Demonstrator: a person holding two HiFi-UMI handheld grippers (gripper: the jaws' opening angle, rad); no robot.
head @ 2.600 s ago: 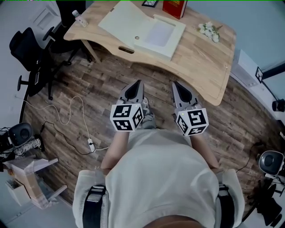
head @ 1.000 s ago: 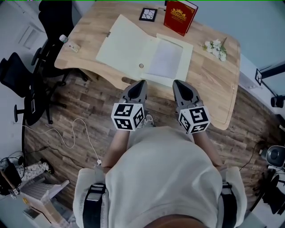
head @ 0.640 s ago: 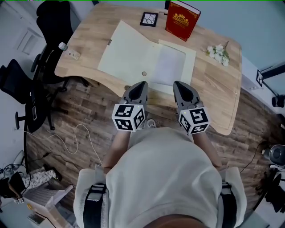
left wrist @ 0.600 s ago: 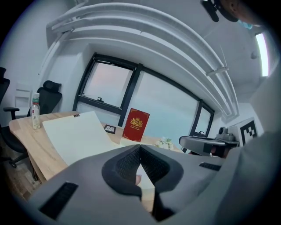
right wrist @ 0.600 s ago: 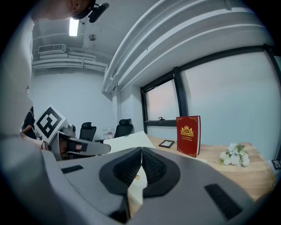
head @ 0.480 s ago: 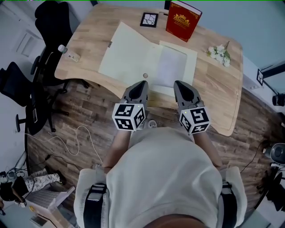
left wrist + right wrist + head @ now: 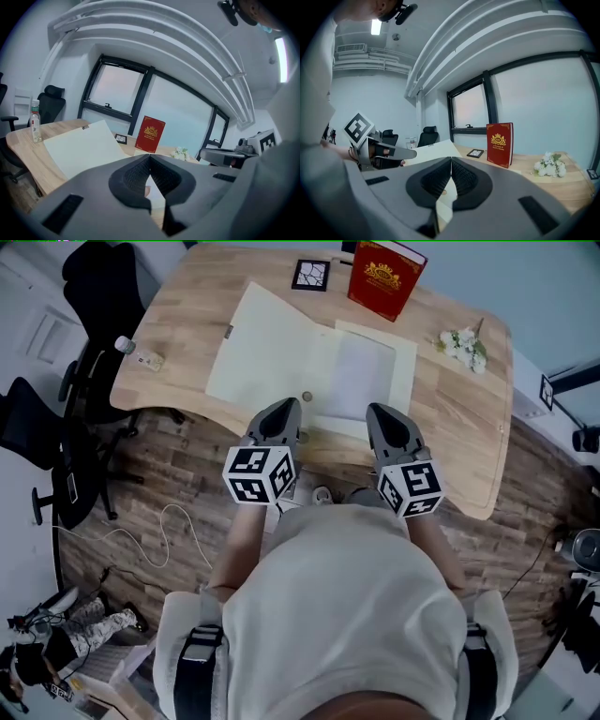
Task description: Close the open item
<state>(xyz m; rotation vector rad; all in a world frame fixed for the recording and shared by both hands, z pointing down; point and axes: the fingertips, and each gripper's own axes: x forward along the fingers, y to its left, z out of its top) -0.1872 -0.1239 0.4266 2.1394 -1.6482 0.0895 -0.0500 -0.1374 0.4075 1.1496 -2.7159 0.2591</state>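
A large cream folder lies open on the wooden table [image 7: 450, 427]. Its lid [image 7: 272, 348] is spread to the left and its base [image 7: 361, 376] holds a pale sheet. A small round clasp [image 7: 307, 397] sits at the near edge. My left gripper [image 7: 286, 409] hovers at the table's front edge, just short of the lid, shut and empty. Beside it, my right gripper [image 7: 380, 413] is in front of the base, also shut with nothing in it. In the left gripper view the lid [image 7: 84, 145] rises beyond the closed left gripper [image 7: 150, 157]. The right gripper [image 7: 451, 159] also shows its jaws together.
A red book [image 7: 386, 277] stands at the table's back, with a small black frame [image 7: 311, 274] to its left. White flowers [image 7: 462, 341] lie at the right, and a bottle [image 7: 131, 351] at the left corner. Black office chairs [image 7: 89, 296] stand left of the table.
Both grippers have come forward to the table's front edge, near the folder. The left one has shifted slightly left. Their jaws have stayed shut.
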